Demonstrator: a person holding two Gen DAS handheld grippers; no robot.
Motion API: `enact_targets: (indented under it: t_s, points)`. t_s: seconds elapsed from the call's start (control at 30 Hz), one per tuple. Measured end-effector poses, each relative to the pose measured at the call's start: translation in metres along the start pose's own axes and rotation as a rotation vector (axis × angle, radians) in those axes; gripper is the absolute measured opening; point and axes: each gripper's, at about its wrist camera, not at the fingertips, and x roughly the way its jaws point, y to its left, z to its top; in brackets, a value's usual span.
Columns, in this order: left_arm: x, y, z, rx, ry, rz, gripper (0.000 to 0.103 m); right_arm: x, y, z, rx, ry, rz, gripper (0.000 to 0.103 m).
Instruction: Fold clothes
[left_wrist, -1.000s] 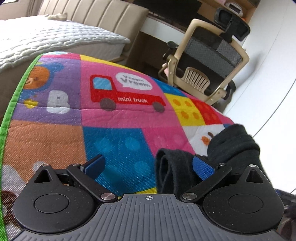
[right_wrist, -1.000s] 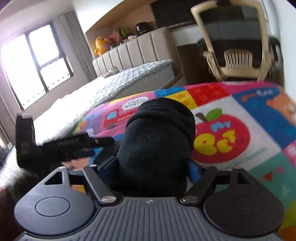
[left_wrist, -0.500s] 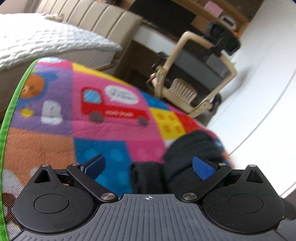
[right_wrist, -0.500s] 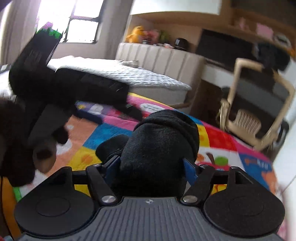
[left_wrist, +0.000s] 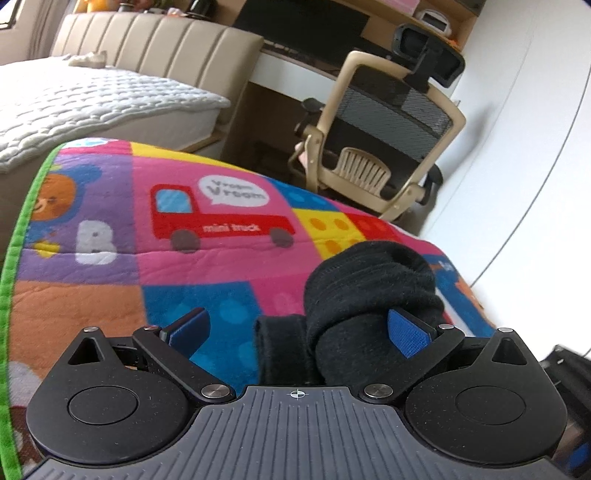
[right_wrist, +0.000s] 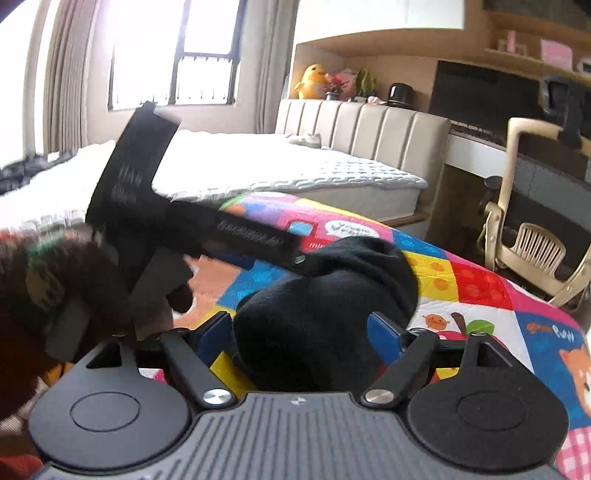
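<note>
A: Black garment (left_wrist: 369, 291), bundled up, sits on the colourful play mat (left_wrist: 207, 258), just this side of the mat's red truck picture.

B: Left gripper (left_wrist: 299, 328) is spread wide; its right pad (left_wrist: 406, 332) touches the bundle, the left pad stands clear over the mat.

A: Right gripper (right_wrist: 303, 332): jaws opening, the bundle (right_wrist: 325, 302) between them, pads close at its sides.

B: The office chair (left_wrist: 384, 140) stands beyond the mat's far edge.
</note>
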Motion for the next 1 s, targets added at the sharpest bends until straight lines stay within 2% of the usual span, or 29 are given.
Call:
enact_targets:
  t_s: [0.1, 0.2, 0.33, 0.5, 0.6, 0.7, 0.77, 0.83, 1.0]
  points:
    - [0.0, 0.007, -0.001, -0.017, 0.002, 0.004, 0.103, -0.009, -0.024, -0.001, 0.135, -0.021, 0.022, 0.082]
    - [0.0, 0.01, -0.002, -0.021, 0.003, 0.002, 0.103, -0.008, -0.057, -0.006, 0.35, -0.032, 0.072, 0.083]
    - [0.0, 0.013, -0.002, -0.028, 0.005, -0.004, 0.103, 0.008, -0.085, -0.022, 0.556, -0.008, 0.124, 0.086]
    - [0.001, 0.021, -0.004, -0.07, 0.025, -0.026, 0.103, 0.046, -0.077, -0.036, 0.615, 0.065, 0.255, 0.091]
    - [0.003, 0.028, -0.006, -0.116, 0.05, -0.049, 0.103, 0.064, -0.07, -0.041, 0.624, 0.085, 0.278, 0.093]
    - [0.004, 0.028, -0.008, -0.129, 0.067, -0.052, 0.103, 0.065, -0.067, -0.041, 0.599, 0.072, 0.259, 0.083]
    - [0.005, 0.025, -0.007, -0.123, 0.069, -0.044, 0.103, 0.061, -0.069, -0.041, 0.599, 0.064, 0.252, 0.069]
    - [0.008, 0.018, -0.005, -0.115, 0.08, -0.044, 0.103, 0.054, -0.076, -0.044, 0.614, 0.058, 0.249, 0.063]
    - [0.023, -0.022, -0.002, -0.031, 0.106, -0.056, 0.103, 0.026, -0.094, -0.055, 0.636, 0.022, 0.176, 0.06]
